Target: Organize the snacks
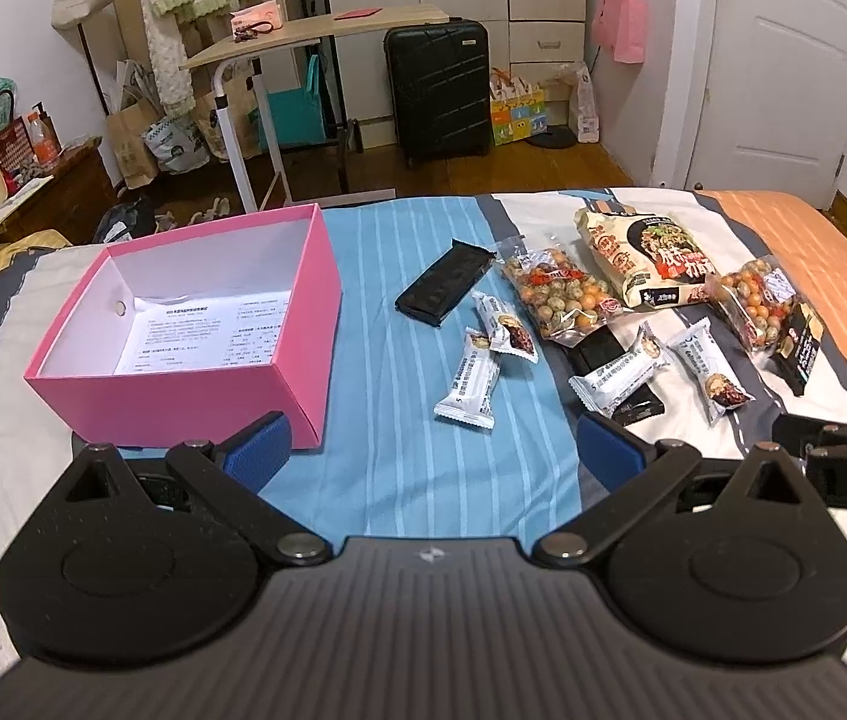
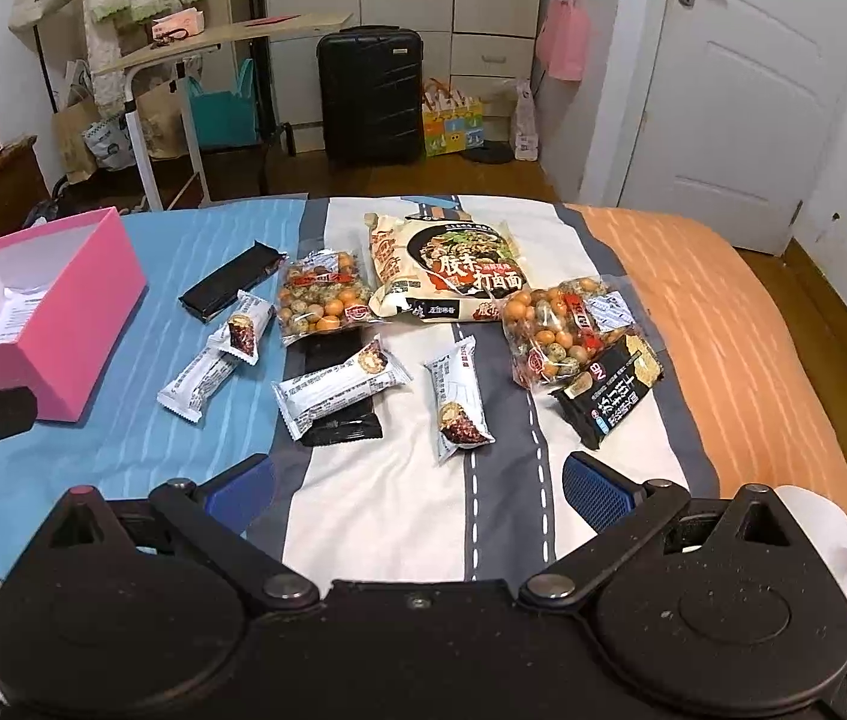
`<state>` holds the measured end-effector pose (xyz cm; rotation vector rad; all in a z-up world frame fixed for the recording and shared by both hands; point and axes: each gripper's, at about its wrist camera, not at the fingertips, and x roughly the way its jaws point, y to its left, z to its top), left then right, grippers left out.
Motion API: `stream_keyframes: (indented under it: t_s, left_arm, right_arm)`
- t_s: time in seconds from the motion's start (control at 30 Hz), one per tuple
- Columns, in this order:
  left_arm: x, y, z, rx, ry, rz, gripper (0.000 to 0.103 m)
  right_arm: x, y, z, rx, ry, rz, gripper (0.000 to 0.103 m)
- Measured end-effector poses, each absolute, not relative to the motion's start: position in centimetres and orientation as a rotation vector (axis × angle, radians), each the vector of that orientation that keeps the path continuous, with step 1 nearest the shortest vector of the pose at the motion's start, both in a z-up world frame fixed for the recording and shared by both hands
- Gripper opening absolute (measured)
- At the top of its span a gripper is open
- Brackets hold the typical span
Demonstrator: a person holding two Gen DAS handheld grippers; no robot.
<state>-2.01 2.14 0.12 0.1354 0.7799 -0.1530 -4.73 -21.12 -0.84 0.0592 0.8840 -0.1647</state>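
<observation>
Snacks [image 2: 339,390] — glossy, crinkled packets — litter striped bedding [image 1: 423,480]; both grippers' ribbed jaws spread, empty.

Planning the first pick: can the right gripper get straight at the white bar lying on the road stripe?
Probably yes: the right gripper is open, the white bar lies just ahead, apart from other packets.

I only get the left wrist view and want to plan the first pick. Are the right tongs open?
Observer: Yes. The right tongs are open, with nothing between them.
Operator: What lies nearest ahead of them?
Observer: A white plastic-wrapped snack bar, lying alone and touching no other packet.
Operator: Is anything close on their right side?
Observer: A white round object sits right beside them. I cannot tell what it is.
</observation>
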Motion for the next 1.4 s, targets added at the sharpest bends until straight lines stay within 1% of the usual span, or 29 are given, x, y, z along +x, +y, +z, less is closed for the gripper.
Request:
stream_keyframes:
  t_s: [0.47, 1.2, 1.3, 1.4]
  left_arm:
    - [-2.3, 2.2, 0.3, 0.125, 0.768, -0.166, 0.103]
    - [-1.8, 3.1, -0.1, 0.047, 0.812, -0.228, 0.103]
    - [-1.6, 3.1, -0.4, 0.05, 0.812, -0.23, 0.101]
    - [-0.4, 3.0, -0.9, 0.055, 0.816, -0.239, 0.099]
  right_arm:
    - [-5.4, -20.9, 0.0, 0.055, 0.855, -0.163, 0.103]
    - [-5.5, -21.1, -0.3, 0.041, 0.847, -0.155, 0.103]
    - [-5.7, -21.1, -0.2, 0.02, 0.811, -0.137, 0.103]
    - [-5.8, -21.3, 0.0, -0.042, 0.677, -0.1, 0.103]
